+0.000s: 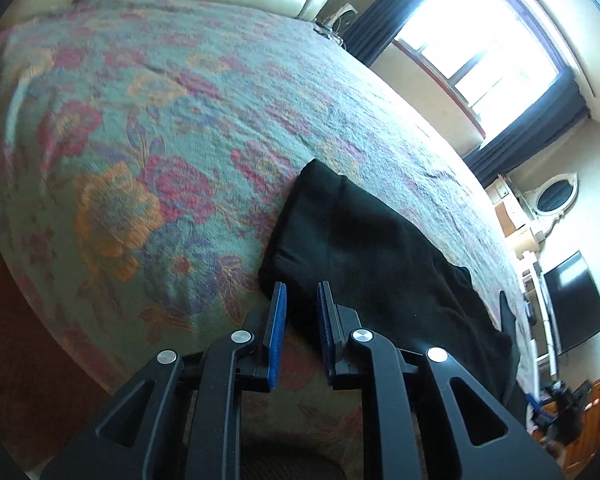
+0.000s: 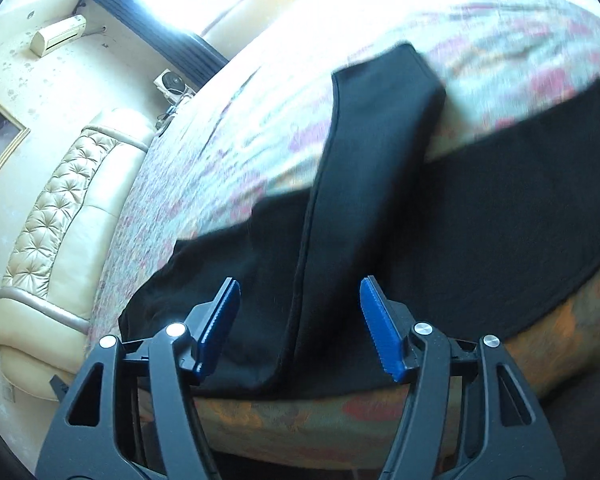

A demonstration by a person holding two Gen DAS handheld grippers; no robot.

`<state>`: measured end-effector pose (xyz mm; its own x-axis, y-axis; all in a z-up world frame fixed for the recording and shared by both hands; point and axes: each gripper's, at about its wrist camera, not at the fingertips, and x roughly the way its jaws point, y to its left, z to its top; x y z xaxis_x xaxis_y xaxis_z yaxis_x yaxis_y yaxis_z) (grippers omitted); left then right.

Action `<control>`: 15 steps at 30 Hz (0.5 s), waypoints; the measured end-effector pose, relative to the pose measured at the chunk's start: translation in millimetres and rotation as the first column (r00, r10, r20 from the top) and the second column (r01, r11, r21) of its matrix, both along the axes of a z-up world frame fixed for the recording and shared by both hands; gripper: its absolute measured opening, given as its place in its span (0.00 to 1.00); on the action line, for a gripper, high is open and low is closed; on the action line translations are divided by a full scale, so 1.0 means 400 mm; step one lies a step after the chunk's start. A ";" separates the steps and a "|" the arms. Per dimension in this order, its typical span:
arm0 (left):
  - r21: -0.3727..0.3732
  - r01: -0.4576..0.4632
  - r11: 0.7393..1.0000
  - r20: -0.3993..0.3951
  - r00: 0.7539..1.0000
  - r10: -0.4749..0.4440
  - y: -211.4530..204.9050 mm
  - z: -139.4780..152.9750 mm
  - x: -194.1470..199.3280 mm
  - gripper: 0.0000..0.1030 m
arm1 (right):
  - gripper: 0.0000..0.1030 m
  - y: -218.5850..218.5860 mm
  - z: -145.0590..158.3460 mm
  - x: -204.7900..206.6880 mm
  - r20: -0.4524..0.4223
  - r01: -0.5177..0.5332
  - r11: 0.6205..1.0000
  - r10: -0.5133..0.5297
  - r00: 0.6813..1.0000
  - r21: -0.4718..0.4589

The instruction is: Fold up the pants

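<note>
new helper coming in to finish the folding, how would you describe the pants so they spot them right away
Look at the big bed with the green floral bedspread and cream padded leather headboard. Near its edge lie the plain black fabric pants, one leg laid across the other. They are the only solid dark item on that patterned cover, right in front of both open grippers.

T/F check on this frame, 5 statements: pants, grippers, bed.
1. The pants are black. True.
2. The right gripper is clamped on fabric. False: its jaws stand wide apart, with nothing between the pads.
3. The pants lie on a plain white sheet. False: the bedspread has a floral pattern.
4. The left gripper holds nothing. True: there is a gap between its pads, and the cloth lies beyond them.
5. One pant leg lies folded across the other. True, in the right wrist view.
</note>
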<state>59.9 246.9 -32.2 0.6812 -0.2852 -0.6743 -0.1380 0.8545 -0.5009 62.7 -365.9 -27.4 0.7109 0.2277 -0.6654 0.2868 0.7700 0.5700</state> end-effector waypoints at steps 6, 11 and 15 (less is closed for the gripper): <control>-0.079 0.041 0.996 0.129 0.991 -0.030 -0.072 0.090 -0.005 0.88 | 0.75 -0.063 0.027 0.344 -0.086 -0.029 0.960 0.005 0.996 -0.280; -0.184 0.131 0.974 0.038 0.991 -0.126 -0.202 0.053 0.037 0.88 | 0.77 -0.071 -0.095 0.612 -0.323 -0.108 0.906 -0.033 0.946 -0.409; -0.197 0.217 0.956 -0.038 0.973 -0.229 -0.318 0.005 0.052 0.88 | 0.69 -0.093 -0.181 0.653 -0.403 -0.152 0.873 -0.054 0.914 -0.463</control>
